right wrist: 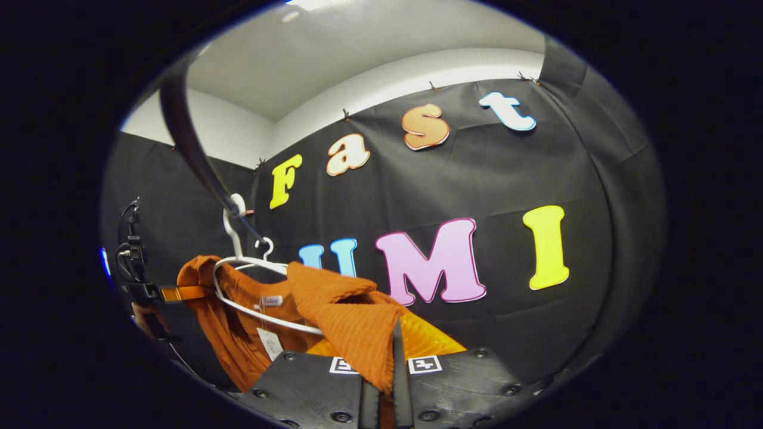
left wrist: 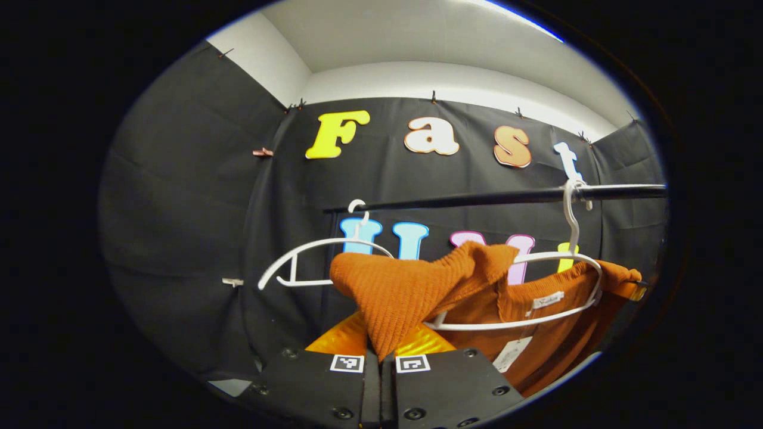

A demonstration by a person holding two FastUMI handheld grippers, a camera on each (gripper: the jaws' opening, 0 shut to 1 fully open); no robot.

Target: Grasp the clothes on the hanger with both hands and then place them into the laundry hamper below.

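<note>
Left gripper (left wrist: 380, 357): fingers pressed together on a fold of the orange sweater (left wrist: 405, 292), the knit tapering to a point right where they meet. Right gripper (right wrist: 386, 372): likewise clenched, a flap of the same sweater (right wrist: 351, 322) pinched between its fingers and hanging down into the narrow slit.

Sweater position: ribbed orange knit, pulled up at one shoulder toward each camera. In the left gripper view the rest of it drapes over a white hanger (left wrist: 560, 280), with a neck label and a paper tag (left wrist: 512, 353) visible inside the collar. The lifted shoulder looks off the hanger's arm, but the fold hides the contact, so I cannot tell for certain.

Hanger hook sits over the black rail (left wrist: 477, 199), which runs across the booth. A second white hanger (left wrist: 310, 259), bare, hangs on the same rail farther along, just beside the lifted fold.

In the right gripper view, the far end of the sweater is gripped by the other gripper (right wrist: 179, 292) near the left edge, with a cable rising above it. Black cloth wall (left wrist: 191, 208) behind everything.
</note>
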